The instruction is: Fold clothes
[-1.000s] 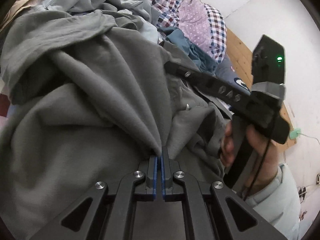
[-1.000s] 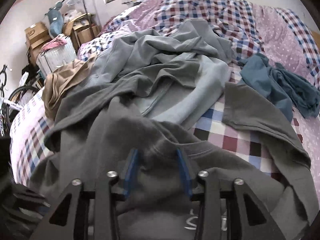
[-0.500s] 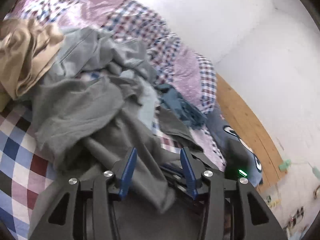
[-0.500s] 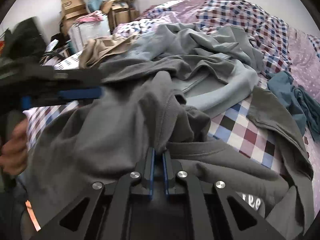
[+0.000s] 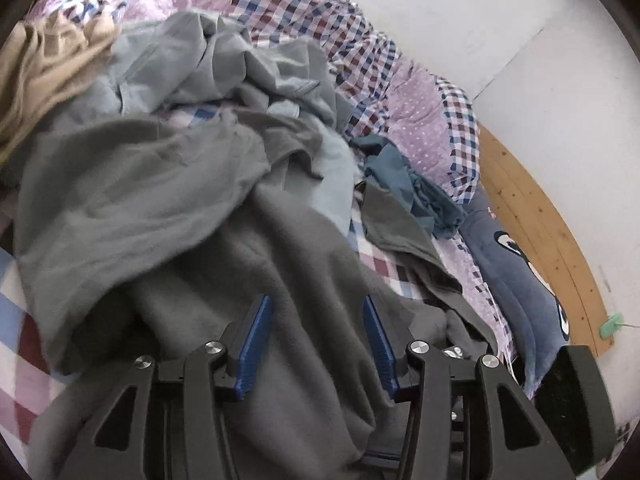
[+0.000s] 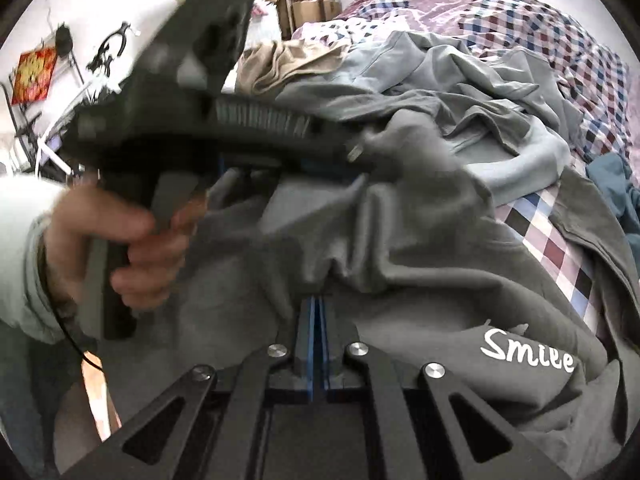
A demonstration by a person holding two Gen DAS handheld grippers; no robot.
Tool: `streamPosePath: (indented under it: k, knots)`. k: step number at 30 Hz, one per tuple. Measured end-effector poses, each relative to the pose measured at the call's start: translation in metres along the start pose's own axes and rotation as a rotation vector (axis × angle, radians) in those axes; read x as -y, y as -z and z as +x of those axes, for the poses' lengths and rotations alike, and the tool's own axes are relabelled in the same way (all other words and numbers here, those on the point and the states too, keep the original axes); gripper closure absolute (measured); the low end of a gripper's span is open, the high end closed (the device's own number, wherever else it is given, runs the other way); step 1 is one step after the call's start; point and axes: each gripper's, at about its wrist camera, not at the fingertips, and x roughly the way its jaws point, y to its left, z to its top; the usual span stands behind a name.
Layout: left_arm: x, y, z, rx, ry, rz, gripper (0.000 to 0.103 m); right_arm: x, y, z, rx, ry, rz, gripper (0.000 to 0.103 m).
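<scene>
Right gripper [image 6: 316,312]: jaws pressed together, pinching a fold of the dark grey sweatshirt [image 6: 420,264]. The pinch sits left of the white "Smile" print [image 6: 528,354], up toward what looks like the neck end; can't confirm it's the collar.

Left gripper [image 5: 316,336]: jaws spread, nothing between them. The same sweatshirt [image 5: 248,272] lies directly under and ahead of the blue pads [image 5: 256,344]. In the right wrist view the left gripper [image 6: 224,120] is motion-blurred, left of and beyond the pinch point, so how close it is to the cloth can't be read there.

Key relation: the sweatshirt's body runs away from the right pinch toward the far clothes pile [image 5: 224,80], long axis roughly along the left gripper's pointing direction. The left gripper is the free one and is right over the fabric, so my call is that it takes the second hold, probably at the opposite shoulder or hem; neither edge is clearly exposed.

Garment state: heavily bunched, thick fleece-like cloth, deep folds radiating from the pinch, print side up. One sleeve [image 6: 600,240] trails right of the print across the checked bedspread [image 6: 548,236]. It overlaps a lighter grey garment [image 6: 520,152] beyond it, so there's a risk of dragging that along.

Fold not yet begun; needs spreading flat first.
</scene>
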Motion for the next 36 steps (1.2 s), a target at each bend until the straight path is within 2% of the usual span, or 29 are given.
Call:
streamPosePath:
  k: [1,2,3,4,5,7,12,19,27,30,36]
  knots:
    - [-0.001,0.002,0.002,0.002,-0.006,0.002,0.082,0.004,-0.001,-0.005,0.021,0.000,0.020,0.100]
    - [-0.003,0.003,0.003,-0.003,-0.010,-0.003,0.090,0.009,-0.002,-0.011,0.048,0.002,0.044,0.097]
    - [-0.005,0.004,0.003,-0.003,-0.006,-0.012,0.092,0.016,-0.004,-0.018,0.082,0.008,0.076,0.095]
    - [-0.007,0.005,0.003,-0.003,-0.002,-0.022,0.096,0.023,-0.005,-0.026,0.124,0.019,0.113,0.085]
    - [-0.007,0.006,0.002,-0.001,-0.002,-0.022,0.098,0.030,-0.006,-0.032,0.158,0.036,0.147,0.067]
    - [-0.008,0.008,-0.001,0.003,-0.003,-0.020,0.099,0.042,-0.008,-0.042,0.217,0.075,0.218,0.059]
    - [0.007,0.016,-0.008,0.013,-0.005,0.053,0.100,0.072,-0.018,-0.045,0.305,0.130,0.372,0.054]
    - [0.012,0.026,-0.010,-0.022,0.020,0.080,0.100,0.071,-0.042,-0.014,0.275,0.141,0.389,0.053]
    - [0.007,0.035,-0.013,-0.071,0.024,0.074,0.100,0.077,-0.053,0.011,0.271,0.158,0.446,0.053]
    - [0.004,0.036,-0.015,-0.089,0.020,0.074,0.100,0.077,-0.055,0.023,0.255,0.140,0.461,0.053]
    - [-0.005,0.040,-0.016,-0.128,0.018,0.053,0.100,0.083,-0.055,0.028,0.293,0.047,0.528,0.049]
